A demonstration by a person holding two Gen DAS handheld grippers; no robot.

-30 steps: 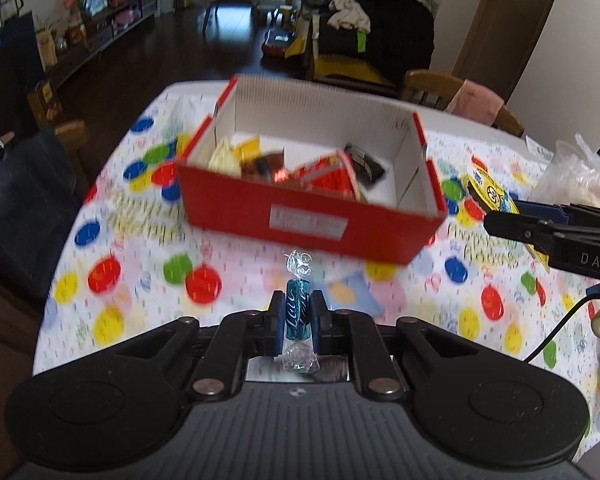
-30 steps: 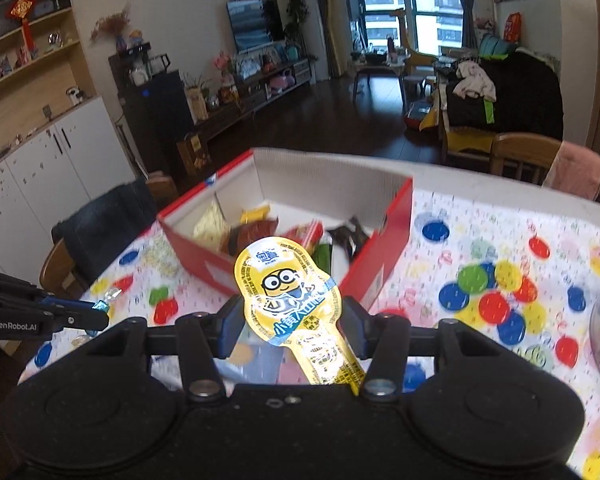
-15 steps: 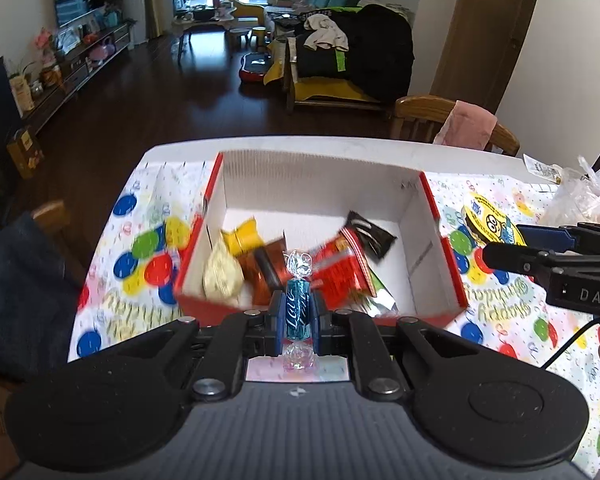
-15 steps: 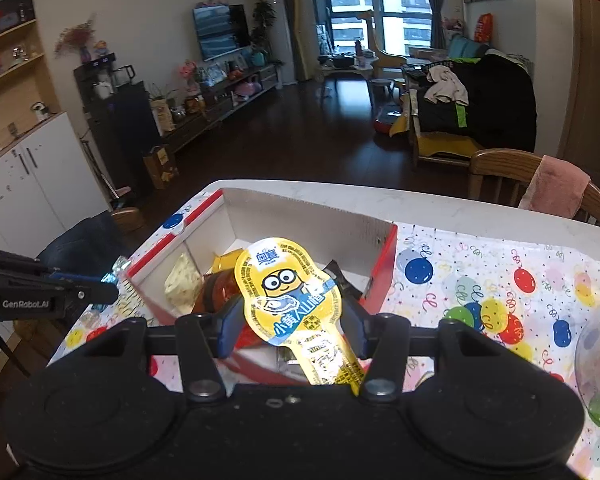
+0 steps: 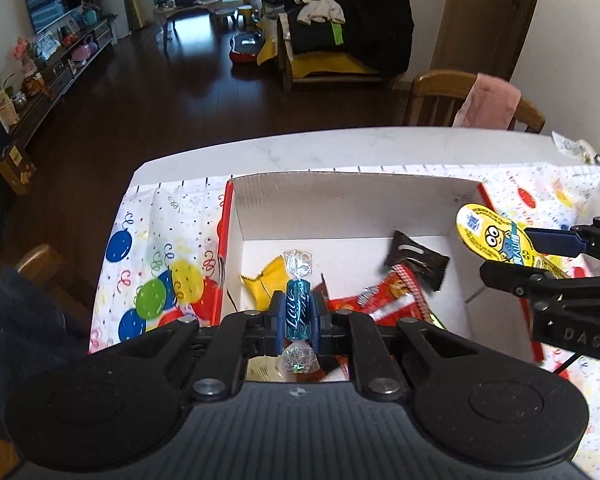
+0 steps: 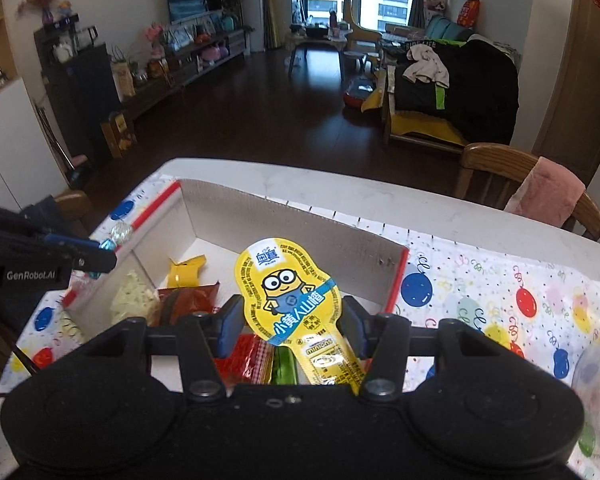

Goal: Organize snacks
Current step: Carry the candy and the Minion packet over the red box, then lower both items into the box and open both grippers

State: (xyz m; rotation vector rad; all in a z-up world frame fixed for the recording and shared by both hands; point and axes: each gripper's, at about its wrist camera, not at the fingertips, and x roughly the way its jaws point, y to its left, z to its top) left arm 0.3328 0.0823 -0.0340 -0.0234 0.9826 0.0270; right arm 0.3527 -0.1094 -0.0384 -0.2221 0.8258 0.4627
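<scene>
Left tongs (image 5: pixel 297 322) pinch a blue twist-wrapped candy (image 5: pixel 298 314) at lower centre, over the red box (image 5: pixel 340 208) on the desk (image 5: pixel 300 148). Right tongs (image 6: pixel 292 326) clamp a yellow minion pouch (image 6: pixel 288 292) above the same box.

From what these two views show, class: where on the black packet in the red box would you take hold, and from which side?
Grip the upper end of the black packet, the end with the hang slot. It leans against the box's right wall, propped above the red packets, so that edge stands free. Come down from above, probably closing across its thin faces; its lower end is partly buried.
</scene>
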